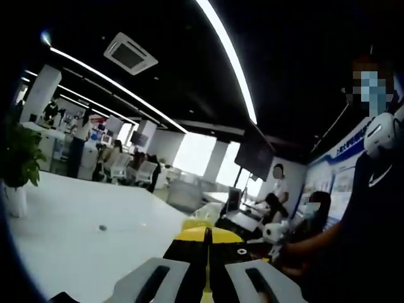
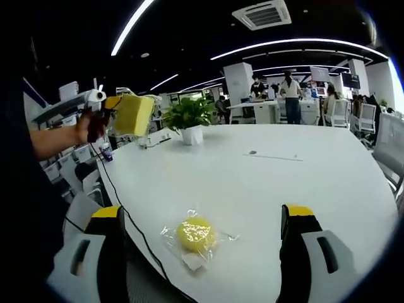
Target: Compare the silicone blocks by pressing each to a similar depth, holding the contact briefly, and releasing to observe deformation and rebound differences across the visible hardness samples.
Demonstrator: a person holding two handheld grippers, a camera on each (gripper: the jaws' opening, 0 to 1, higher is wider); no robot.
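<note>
A round yellow silicone block (image 2: 196, 233) in a clear plastic wrapper lies on the white table (image 2: 265, 183) near its front edge. My right gripper (image 2: 202, 212) stands open above it, one jaw on each side and neither touching it. A hand holds my left gripper (image 2: 100, 106) in the air at the upper left, shut on a flat square yellow block (image 2: 133, 115). In the left gripper view, the left gripper (image 1: 206, 235) has its jaws almost together, with a pale yellow edge of the block (image 1: 193, 223) showing past their tips.
A potted plant (image 2: 189, 117) stands at the back of the table, and a small dark object (image 2: 252, 152) lies further right. A black cable (image 2: 129, 218) runs along the table's left edge. A person in dark clothes (image 1: 372, 214) stands close on the right, with others seated behind.
</note>
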